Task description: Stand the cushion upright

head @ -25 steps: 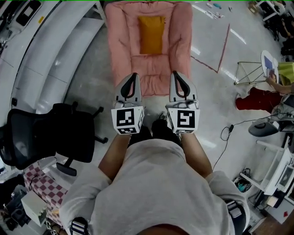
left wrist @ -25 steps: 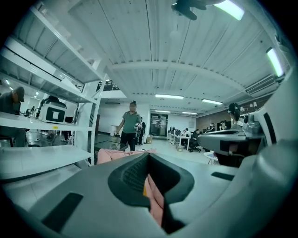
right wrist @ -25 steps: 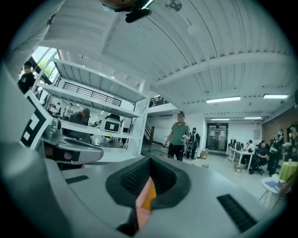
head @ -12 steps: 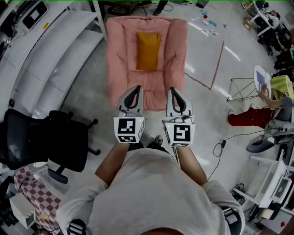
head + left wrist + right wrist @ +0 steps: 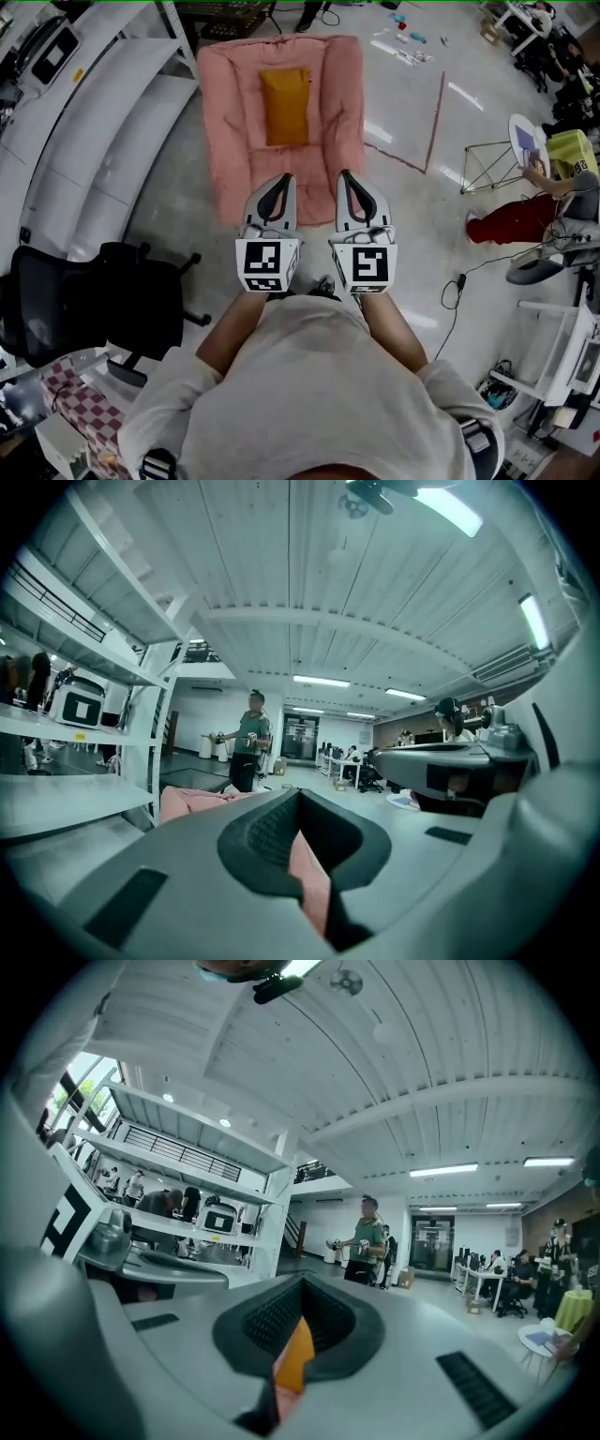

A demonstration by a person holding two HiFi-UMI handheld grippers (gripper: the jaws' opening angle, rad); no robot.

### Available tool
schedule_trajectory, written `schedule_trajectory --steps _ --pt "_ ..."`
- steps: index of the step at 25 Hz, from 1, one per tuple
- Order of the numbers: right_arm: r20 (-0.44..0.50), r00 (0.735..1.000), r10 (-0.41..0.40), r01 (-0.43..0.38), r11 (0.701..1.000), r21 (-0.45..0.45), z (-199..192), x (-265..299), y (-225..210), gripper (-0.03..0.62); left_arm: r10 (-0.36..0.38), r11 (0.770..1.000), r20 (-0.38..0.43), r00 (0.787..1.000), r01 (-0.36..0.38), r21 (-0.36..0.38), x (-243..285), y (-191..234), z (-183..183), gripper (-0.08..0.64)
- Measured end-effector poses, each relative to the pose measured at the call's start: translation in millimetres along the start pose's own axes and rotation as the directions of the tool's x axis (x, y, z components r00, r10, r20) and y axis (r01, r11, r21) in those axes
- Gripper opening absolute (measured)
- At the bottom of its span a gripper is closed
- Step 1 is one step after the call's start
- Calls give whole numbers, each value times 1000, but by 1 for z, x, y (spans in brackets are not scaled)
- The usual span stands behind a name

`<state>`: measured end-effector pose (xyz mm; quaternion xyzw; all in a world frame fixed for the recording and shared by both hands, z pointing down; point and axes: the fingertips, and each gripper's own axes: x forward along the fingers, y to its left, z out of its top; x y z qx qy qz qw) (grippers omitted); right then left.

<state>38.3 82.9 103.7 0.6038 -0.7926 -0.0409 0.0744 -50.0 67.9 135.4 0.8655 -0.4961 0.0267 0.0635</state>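
An orange cushion (image 5: 286,106) lies flat on the back part of a pink padded floor lounger (image 5: 230,141). My left gripper (image 5: 278,180) and right gripper (image 5: 347,176) are held side by side, level, over the lounger's near edge, well short of the cushion. Both are shut with nothing in them. In the left gripper view the left gripper (image 5: 298,797) shows only a sliver of the pink lounger (image 5: 309,878) below its closed jaws. The right gripper (image 5: 302,1286) has a sliver of the orange cushion (image 5: 296,1358) below its closed jaws.
White shelving (image 5: 94,122) runs along the left, with a black office chair (image 5: 103,300) near it. Red tape lines (image 5: 433,117) mark the floor to the right. Further right are a wire stand (image 5: 487,164), a seated person's red trousers (image 5: 511,220) and a cable (image 5: 455,291). A standing person (image 5: 248,752) is beyond the lounger.
Both grippers have moved forward toward the lounger and risen a little, still shut. The lounger and cushion now sit lower and further left in the head view.
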Motion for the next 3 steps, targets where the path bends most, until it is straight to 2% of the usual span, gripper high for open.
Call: schedule_trajectory --steps 3 --pt "-7 1000 -6 6 1000 -6 -4 -3 -6 8 -15 1000 5 1000 15 2 4 -8 1 12"
